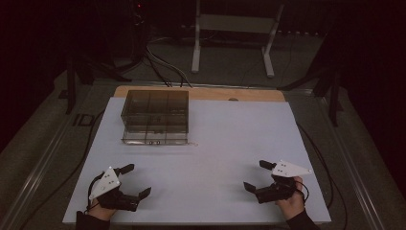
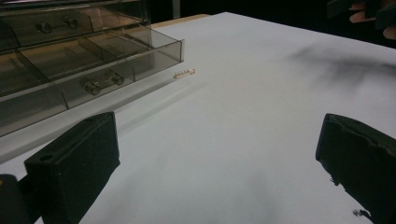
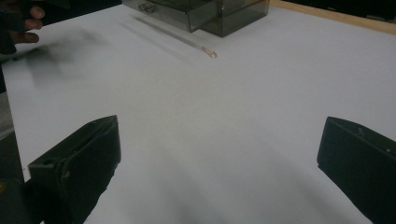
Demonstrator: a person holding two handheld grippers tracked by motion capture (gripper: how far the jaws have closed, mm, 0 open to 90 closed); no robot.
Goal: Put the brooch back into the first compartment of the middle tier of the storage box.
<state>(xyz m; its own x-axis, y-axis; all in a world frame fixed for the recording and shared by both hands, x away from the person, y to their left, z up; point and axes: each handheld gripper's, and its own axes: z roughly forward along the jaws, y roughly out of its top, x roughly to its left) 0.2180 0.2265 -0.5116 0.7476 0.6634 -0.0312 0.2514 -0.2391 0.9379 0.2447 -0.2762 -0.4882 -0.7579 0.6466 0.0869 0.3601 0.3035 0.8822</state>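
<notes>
White table [image 1: 206, 143] | both grippers, left gripper [image 1: 130, 182] and right gripper [image 1: 256, 175], wide, empty | approach small beaded piece [image 2: 184, 73] beside compartment box [image 1: 155, 117] slowly, low, jaws around it.

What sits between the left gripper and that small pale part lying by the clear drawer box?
Nothing visible. Bare white table runs from the open left gripper to the small pale part, which lies just off the drawer box front corner.

We look down and forward from above the worktop's [image 1: 215, 143] near edge; our gripper cameras sit low there — both sharing the compartment box [image 2: 70, 60] at the far-left corner.
</notes>
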